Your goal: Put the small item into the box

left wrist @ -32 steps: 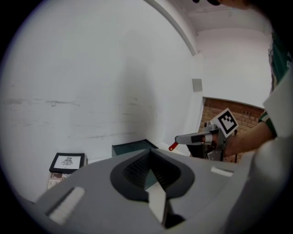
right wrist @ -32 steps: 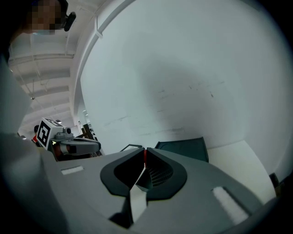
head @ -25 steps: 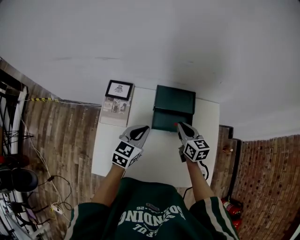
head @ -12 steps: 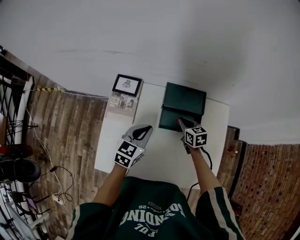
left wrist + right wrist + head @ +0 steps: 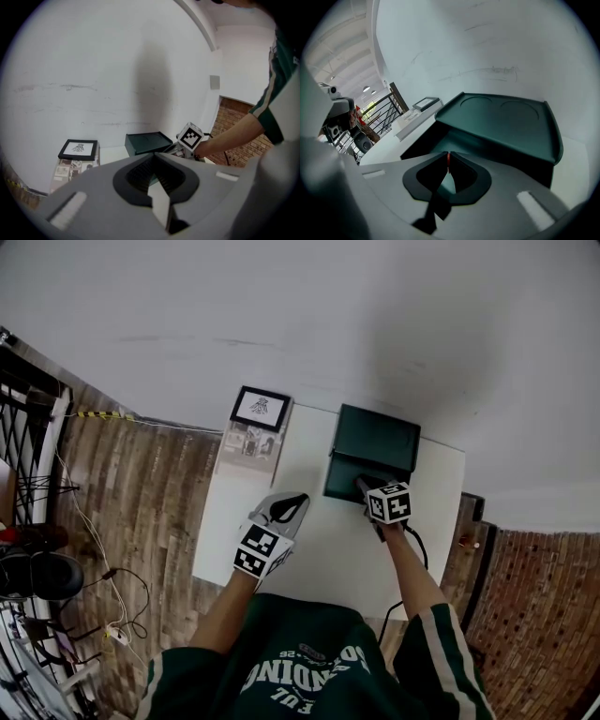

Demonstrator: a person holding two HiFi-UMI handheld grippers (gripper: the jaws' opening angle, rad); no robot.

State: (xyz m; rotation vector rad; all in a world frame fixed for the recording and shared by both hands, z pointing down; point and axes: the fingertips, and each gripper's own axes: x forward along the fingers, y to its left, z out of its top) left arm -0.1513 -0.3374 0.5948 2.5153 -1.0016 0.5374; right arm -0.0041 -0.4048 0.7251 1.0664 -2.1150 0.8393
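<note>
A: Small thin red item (image 5: 448, 157): where's it seen?
B: It's pinched btw. the pressed-together tips of the right gripper (image 5: 448, 164), just above the open inside of the dark green box w/ raised lid (image 5: 506, 123). It isn't set down yet.

A: What's changed vs. 0.5 s ago?
B: The right gripper has been brought fwd. over the box's front edge. 1 s ago it was held short of that edge, above the white table (image 5: 309, 549). The left gripper (image 5: 284, 510) is kept at approx. the same spot over the table's left half, jaws closed on nothing.

A: What's hidden or unclear?
B: In the head view the item is covered by the right gripper's own jaws & marker cube. Only a red sliver is shown in the right gripper view, so its shape can't be made out. The box's inside is mostly in shadow. The table's near edge is cut off by the person's green sweatshirt (image 5: 309, 667).

A: Counts?
B: 1 item, 1 box, 2 grippers & 1 table are counted. There's also 1 black-framed picture (image 5: 262, 407) w/ 1 printed sheet (image 5: 247, 444) beside it, left of the box.
</note>
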